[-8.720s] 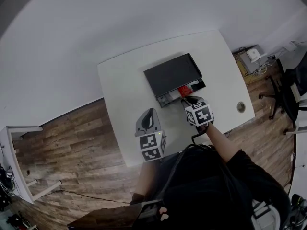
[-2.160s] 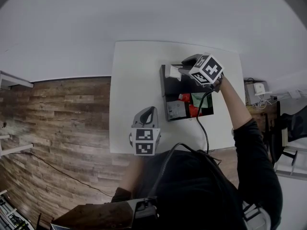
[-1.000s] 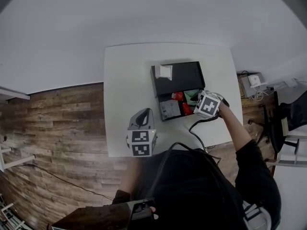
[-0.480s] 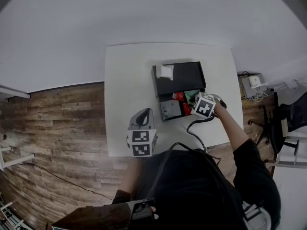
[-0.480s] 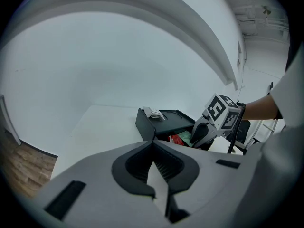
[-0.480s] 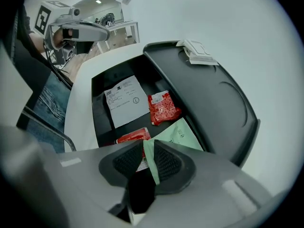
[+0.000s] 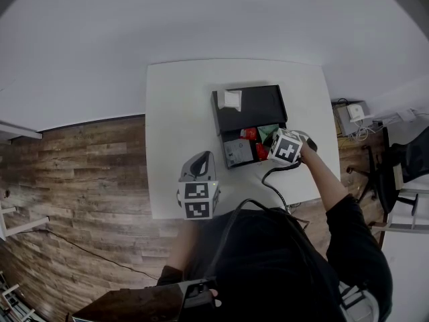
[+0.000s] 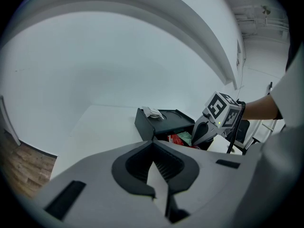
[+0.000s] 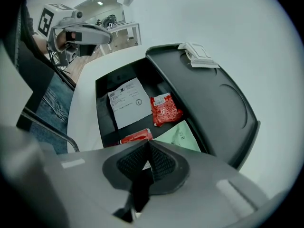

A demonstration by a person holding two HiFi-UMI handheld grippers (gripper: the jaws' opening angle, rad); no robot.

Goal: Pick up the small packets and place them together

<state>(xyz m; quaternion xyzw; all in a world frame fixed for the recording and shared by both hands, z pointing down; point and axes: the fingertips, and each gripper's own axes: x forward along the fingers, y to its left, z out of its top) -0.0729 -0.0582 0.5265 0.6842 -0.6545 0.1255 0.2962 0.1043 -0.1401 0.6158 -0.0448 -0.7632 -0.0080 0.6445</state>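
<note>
**Right tongs pinch shut at the packet pile**

The right gripper (image 9: 147, 145) points down into the open well of a black tray (image 9: 100, 120) on the white table (image 7: 181, 126). Its jaws have just been closing and now stand pressed together. A pale sliver shows between the pads, but I cannot tell which packet it belongs to.

Seen from those jaws, four packets lie in the well:
- A second red packet (image 9: 135, 137) touches the tips at 11 o'clock.
- A pale green packet (image 9: 179, 137) touches the tips at 2 o'clock and bears small dark print too fine to read.
- A red packet (image 9: 164, 109) lies at 12 o'clock, with a white label strip that is not legible.
- A large white packet (image 9: 127, 102) lies at 11 o'clock, further off. It carries lines of black print and a circled mark, none of it readable.

A small white packet (image 9: 197, 54) sits alone at 1 o'clock, on the far corner of the tray's raised flat half (image 9: 223, 103).

The left gripper (image 8: 152, 144) hangs over the table's near part, with the tray at 1 o'clock from it. Its jaws are together with nothing between them. Both grippers carry cubes with black-and-white square markers.
</note>
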